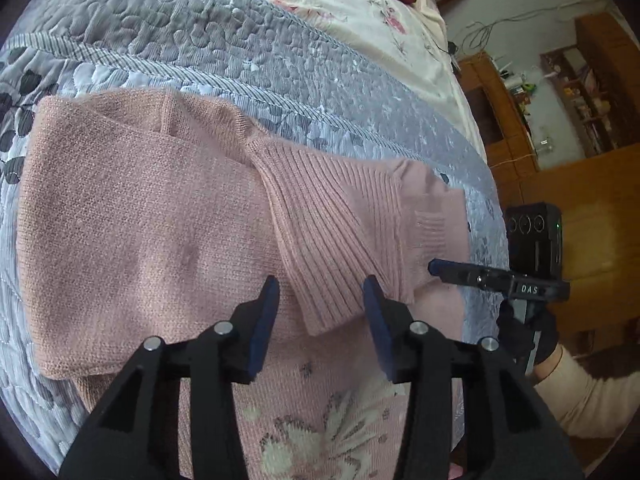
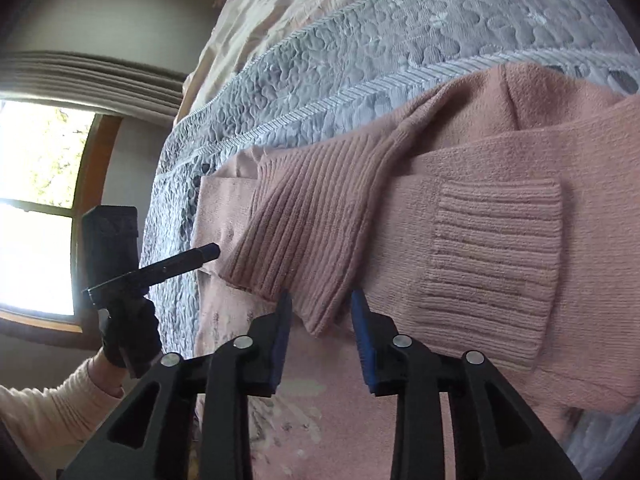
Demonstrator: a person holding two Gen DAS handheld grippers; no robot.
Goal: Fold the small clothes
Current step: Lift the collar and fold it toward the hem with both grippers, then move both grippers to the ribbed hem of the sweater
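**Both sets of jaws spread wide over a half-folded pink sweater**

Jaws on the left gripper (image 1: 320,300) stand apart and hold nothing; those on the right gripper (image 2: 320,312) are spread the same way, also bare. Each hovers just above the pink sweater (image 1: 140,220), which lies on the grey quilt (image 1: 180,32) of a bed.

Both sleeves are laid inward across the body of the garment. In the right wrist view one ribbed sleeve (image 2: 304,216) crosses at a slant, and the other sleeve's cuff (image 2: 496,264) lies flat beside it. That placement narrows the sweater into a strip, which is probably why the sleeves sit this way: the next fold can then go end to end. The flower pattern (image 1: 320,432) knitted into the front shows nearest the left camera, so that end faces the person.

Each gripper aims at the end of the slanted sleeve, from opposite sides of the sweater. My reading is that they are released between folds, ready to pinch an edge.

No box, basket or drawer for the folded piece is visible near it. A wooden shelf (image 1: 592,92) stands well apart across the room; its contents are too small to name.
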